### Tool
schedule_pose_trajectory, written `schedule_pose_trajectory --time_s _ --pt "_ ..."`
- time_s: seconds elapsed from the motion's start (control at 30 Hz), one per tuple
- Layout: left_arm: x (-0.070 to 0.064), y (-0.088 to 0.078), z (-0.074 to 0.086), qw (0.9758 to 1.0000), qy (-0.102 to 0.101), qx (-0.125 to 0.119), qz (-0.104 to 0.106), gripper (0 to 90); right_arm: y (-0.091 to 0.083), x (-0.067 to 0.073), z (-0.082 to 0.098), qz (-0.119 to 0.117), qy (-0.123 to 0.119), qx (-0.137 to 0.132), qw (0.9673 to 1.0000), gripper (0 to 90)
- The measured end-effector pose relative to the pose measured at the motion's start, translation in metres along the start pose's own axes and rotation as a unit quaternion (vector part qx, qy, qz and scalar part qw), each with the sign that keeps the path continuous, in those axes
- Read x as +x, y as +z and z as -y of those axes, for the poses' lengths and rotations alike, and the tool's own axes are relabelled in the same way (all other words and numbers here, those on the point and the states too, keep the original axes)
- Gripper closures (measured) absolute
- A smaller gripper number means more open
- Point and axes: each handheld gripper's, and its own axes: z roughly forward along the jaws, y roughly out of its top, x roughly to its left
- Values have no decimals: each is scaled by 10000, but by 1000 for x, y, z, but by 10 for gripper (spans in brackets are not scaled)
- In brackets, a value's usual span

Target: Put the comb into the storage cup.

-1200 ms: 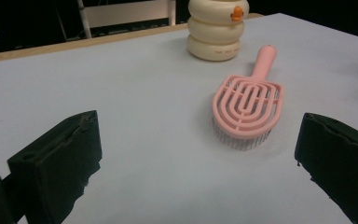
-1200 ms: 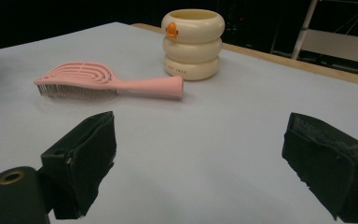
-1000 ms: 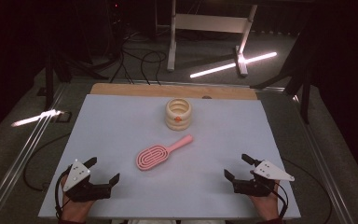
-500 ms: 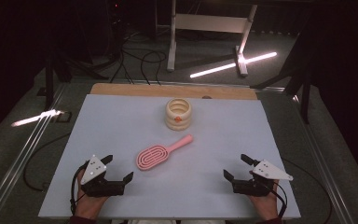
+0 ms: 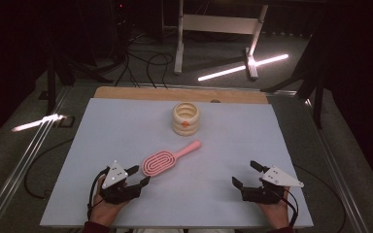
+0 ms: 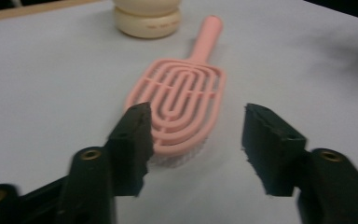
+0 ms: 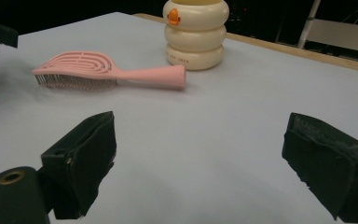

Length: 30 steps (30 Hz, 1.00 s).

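1. Black left gripper (image 5: 135, 176), nearest the near table edge, aimed up-table at the brush; jaws just been closing, now partly apart with nothing pressed between the pads.
2. Just beyond it, pink hairbrush (image 5: 167, 159) flat on the pale blue mat (image 5: 102, 126), bristles down, head end (image 6: 179, 109) toward the left gripper, close ahead of its jaws and not yet between them.
3. Long axis running away from that gripper, handle (image 6: 207, 35) pointing toward the cream ringed container (image 5: 186, 118); roughly in line with the jaws' reach.
4. Left hand plainly the nearer; right gripper (image 5: 245, 175) well apart at the near right, jaws spread wide and empty.
5. Farthest, container near the mat's far edge, clear of the brush handle.
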Motion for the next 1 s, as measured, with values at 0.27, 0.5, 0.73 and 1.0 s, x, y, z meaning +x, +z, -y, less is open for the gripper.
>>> schedule_pose_trajectory --time_s 0.27,0.5,0.73,1.0 --pt "-10 18 -2 9994 92 279 184 689 -1 -1 0 16 -3 -2 10000 97" --pt "-14 30 -1 9977 199 601 249 898 -1 -2 0 20 5 -1 10000 99" --pt "-14 34 0 9967 215 766 149 900 -1 -2 0 22 7 -4 10000 99" --pt "-11 36 0 9966 157 803 40 900 -1 -2 0 22 16 -1 10000 99"
